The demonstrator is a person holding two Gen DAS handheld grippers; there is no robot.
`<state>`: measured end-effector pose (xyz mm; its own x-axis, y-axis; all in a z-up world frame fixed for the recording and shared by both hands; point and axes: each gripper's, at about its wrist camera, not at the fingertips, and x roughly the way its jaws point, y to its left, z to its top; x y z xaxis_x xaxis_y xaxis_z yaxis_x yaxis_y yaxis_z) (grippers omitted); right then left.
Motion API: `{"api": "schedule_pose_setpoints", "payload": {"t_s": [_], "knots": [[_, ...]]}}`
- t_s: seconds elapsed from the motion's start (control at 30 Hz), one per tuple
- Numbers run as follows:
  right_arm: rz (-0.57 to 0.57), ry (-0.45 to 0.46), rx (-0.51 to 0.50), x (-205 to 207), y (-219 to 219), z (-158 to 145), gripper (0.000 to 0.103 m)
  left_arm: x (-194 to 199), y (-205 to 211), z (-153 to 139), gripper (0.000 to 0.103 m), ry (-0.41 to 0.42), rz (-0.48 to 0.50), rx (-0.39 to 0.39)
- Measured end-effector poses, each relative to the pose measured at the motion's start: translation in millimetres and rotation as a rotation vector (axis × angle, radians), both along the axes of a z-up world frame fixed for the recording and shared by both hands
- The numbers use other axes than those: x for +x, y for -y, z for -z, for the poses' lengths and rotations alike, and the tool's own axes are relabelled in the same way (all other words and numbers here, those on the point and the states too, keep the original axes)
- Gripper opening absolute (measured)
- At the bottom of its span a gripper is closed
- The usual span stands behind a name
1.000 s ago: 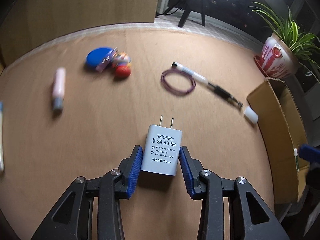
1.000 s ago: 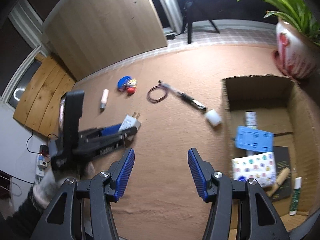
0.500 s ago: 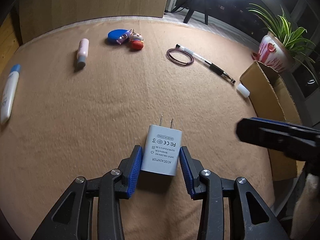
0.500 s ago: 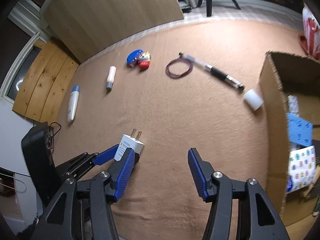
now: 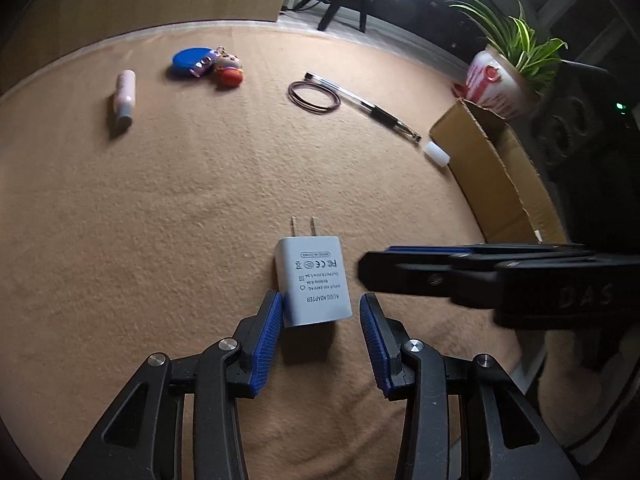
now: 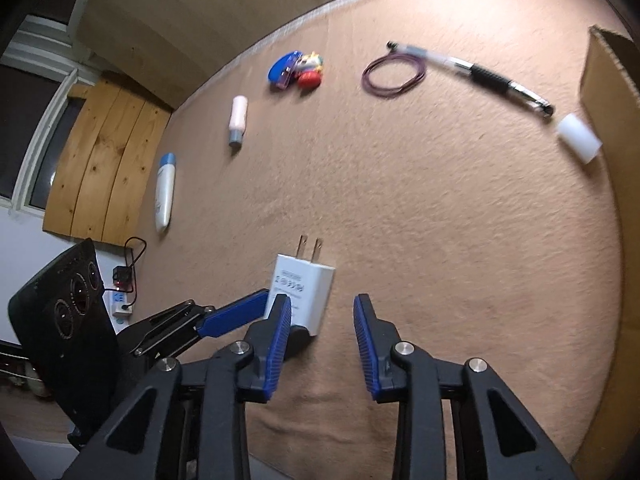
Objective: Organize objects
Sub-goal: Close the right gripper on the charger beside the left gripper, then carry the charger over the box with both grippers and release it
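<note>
potted plant [image 5: 506, 70] far right | tripod [image 5: 344, 8] behind carpet | power strip [image 6: 120, 304] on floor

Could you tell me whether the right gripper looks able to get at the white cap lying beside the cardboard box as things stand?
Probably yes. The right gripper holds nothing, and bare mat lies between it and the white cap. The cardboard box stands right beside the cap, so that side is tight.
</note>
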<state>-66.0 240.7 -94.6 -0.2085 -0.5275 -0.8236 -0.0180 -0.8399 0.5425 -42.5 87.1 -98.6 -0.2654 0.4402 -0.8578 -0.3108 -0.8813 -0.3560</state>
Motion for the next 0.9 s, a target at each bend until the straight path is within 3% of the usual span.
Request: {"api": "schedule_pose_setpoints", "payload": {"t_s": [0.37,0.4,0.67,0.9], "knots": [[-0.023,0.027,-0.009,-10.4,12.3,13.9,0.029,-4.9,-4.7,7.0,0.043,0.017,-0.001,-0.010],[-0.029,0.027,-0.016,-10.4,13.4,14.1,0.025,-4.7,-5.4,7.1,0.042,0.015,-0.001,-0.015],[-0.028,-0.019,-0.016,-5.8,11.3,0.8,0.025,-2.7,-11.2,-4.7,0.042,-0.019,-0.006,-0.041],[-0.007,-0.093,0.017,4.1,-0.7,-30.2,0.025,-0.4,-23.7,-31.1,0.042,-0.077,0.013,-0.032]]}}
